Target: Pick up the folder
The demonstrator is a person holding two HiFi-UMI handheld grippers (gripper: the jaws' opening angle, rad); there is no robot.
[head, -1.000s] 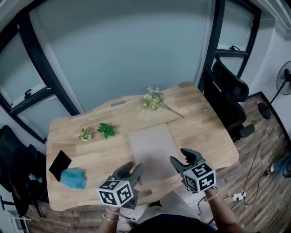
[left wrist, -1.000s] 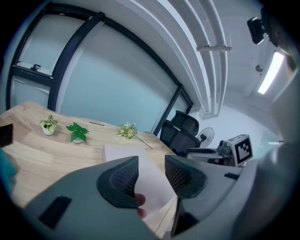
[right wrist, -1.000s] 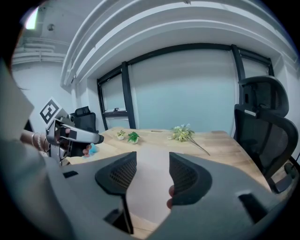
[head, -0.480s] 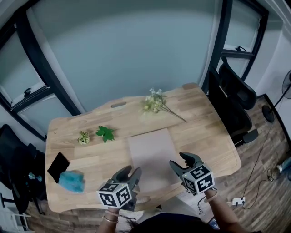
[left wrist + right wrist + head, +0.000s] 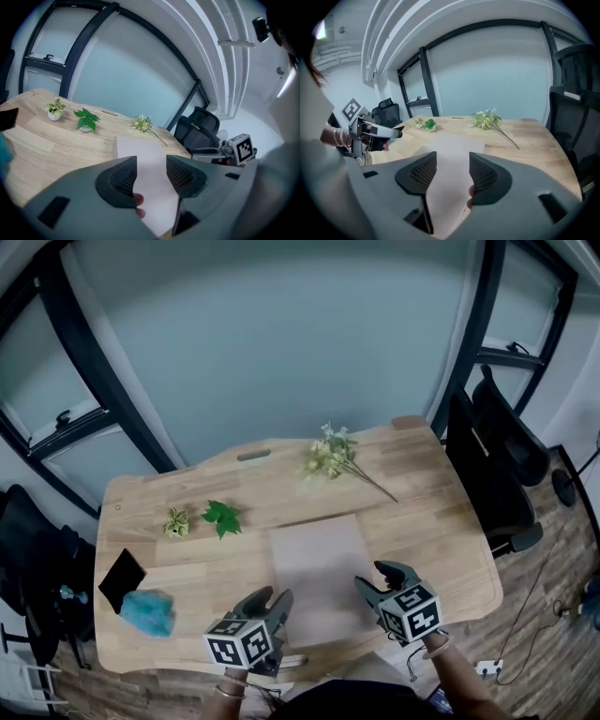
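on the wooden table (image 5: 202,559), close to our edge, the pale folder (image 5: 317,559) lies flat. our left gripper (image 5: 272,598) has just been opening its jaws, and our right gripper (image 5: 378,577) is partly wide too. nothing sits between either pair yet. we should slip one jaw under the near edge, then squeeze gently.

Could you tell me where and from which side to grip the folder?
Probably its near short edge, from the person's side. The folder lies flat on the table with no raised part, and that edge sits closest to the table's front rim.
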